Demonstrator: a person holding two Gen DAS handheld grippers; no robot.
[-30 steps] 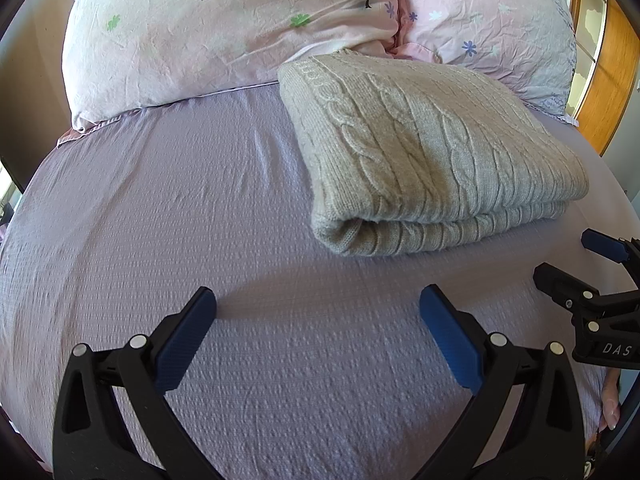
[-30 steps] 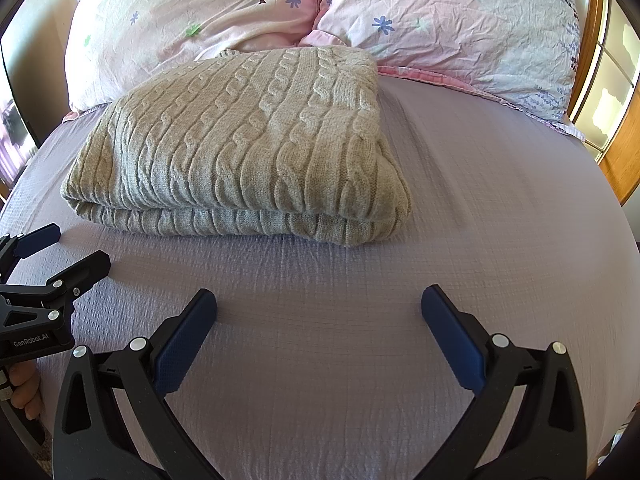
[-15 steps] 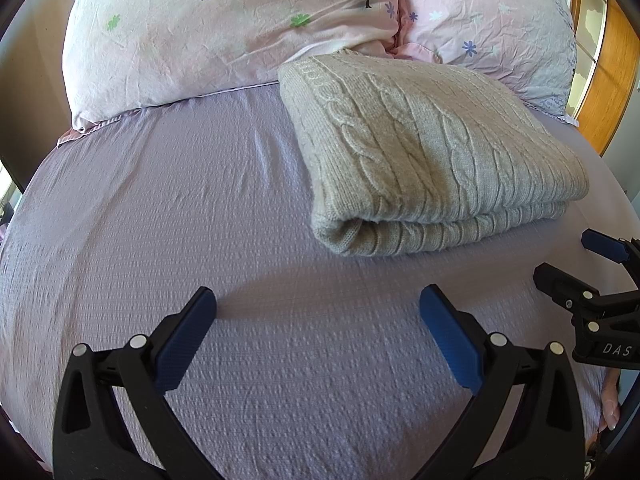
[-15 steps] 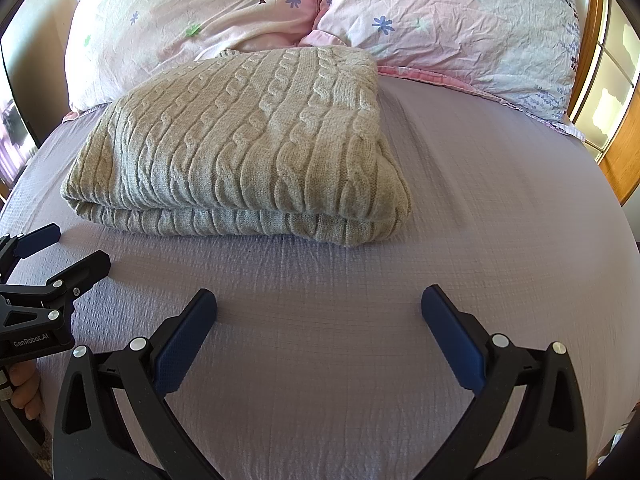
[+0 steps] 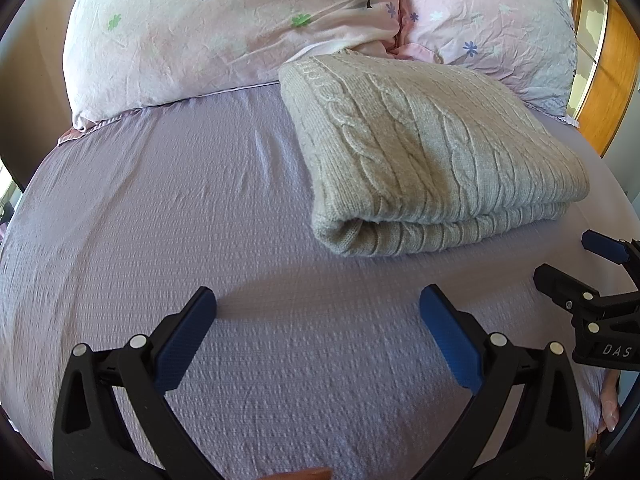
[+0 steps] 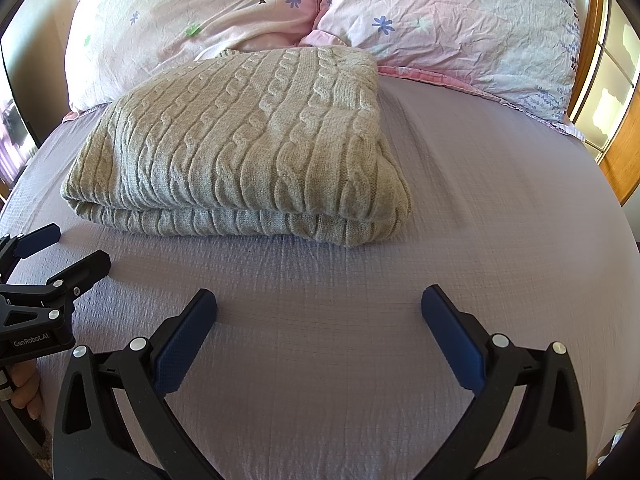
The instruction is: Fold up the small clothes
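Note:
A beige cable-knit sweater [image 5: 432,152] lies folded in a flat rectangle on the lilac bed sheet [image 5: 180,208], its far edge against the pillows. It also shows in the right wrist view [image 6: 248,144]. My left gripper [image 5: 318,308] is open and empty, low over the sheet in front of the sweater's left corner. My right gripper [image 6: 319,308] is open and empty, in front of the sweater's right corner. Each gripper shows at the edge of the other's view: the right one [image 5: 576,264] and the left one [image 6: 60,252].
Two pink flowered pillows [image 5: 224,28] [image 6: 448,20] lie along the head of the bed. A wooden frame with window panes [image 6: 612,120] stands at the right. A dark headboard edge [image 5: 8,152] is at the left.

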